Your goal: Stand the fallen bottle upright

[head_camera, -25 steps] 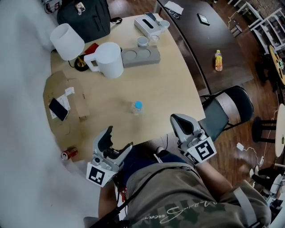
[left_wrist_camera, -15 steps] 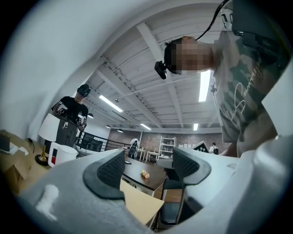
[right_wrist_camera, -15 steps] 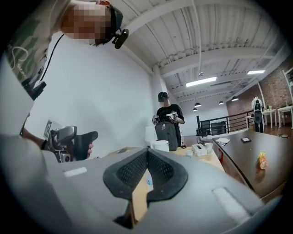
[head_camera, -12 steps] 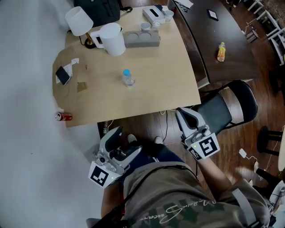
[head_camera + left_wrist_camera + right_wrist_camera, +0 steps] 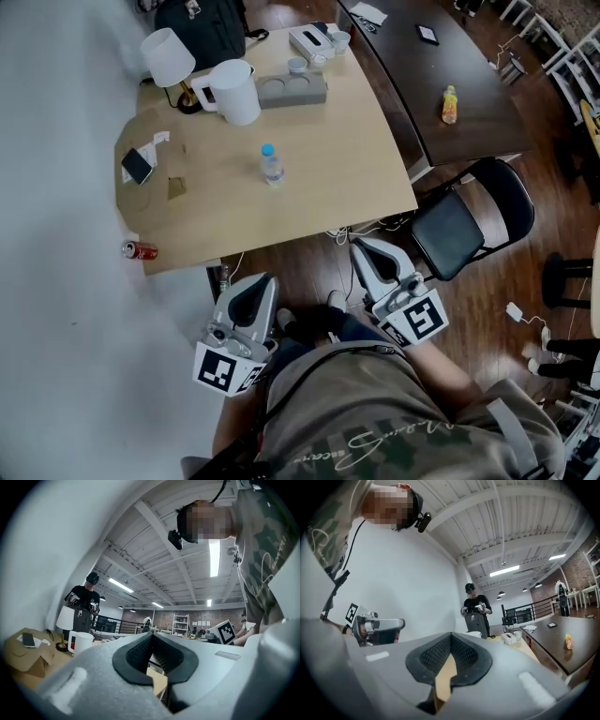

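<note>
- Pale wooden table (image 5: pixel 319 178) fills the upper half of the head view, with wood flooring under its near edge and a red drinks can (image 5: pixel 138 250) lying on the floor at its left corner
- On the table's left side sit a flat brown cardboard sheet (image 5: pixel 150 155) with a black phone (image 5: pixel 137 166) on it, a white-shaded lamp (image 5: pixel 167 56) and a white plastic jug (image 5: pixel 234 92), all well apart from the task's thing
- The left gripper (image 5: pixel 260 283) hangs off the table, below its near edge and above the person's lap; its jaws have just been closing and now meet pad to pad with nothing between them
- The clear plastic bottle with a blue cap (image 5: pixel 271 166) already stands upright near the table's middle, on bare wood, touching nothing
- Judged from that, the righting looks done, so the step in hand is to stay clear: keep both tools low and away from the table edge, since a knock there could shake the light bottle over
- The right gripper (image 5: pixel 362 247) is just short of the near edge too, its pad tips together and empty
- Further right, a black folding chair (image 5: pixel 469 220) and a dark table (image 5: pixel 441 66) with a small orange bottle (image 5: pixel 450 104) play no part
</note>
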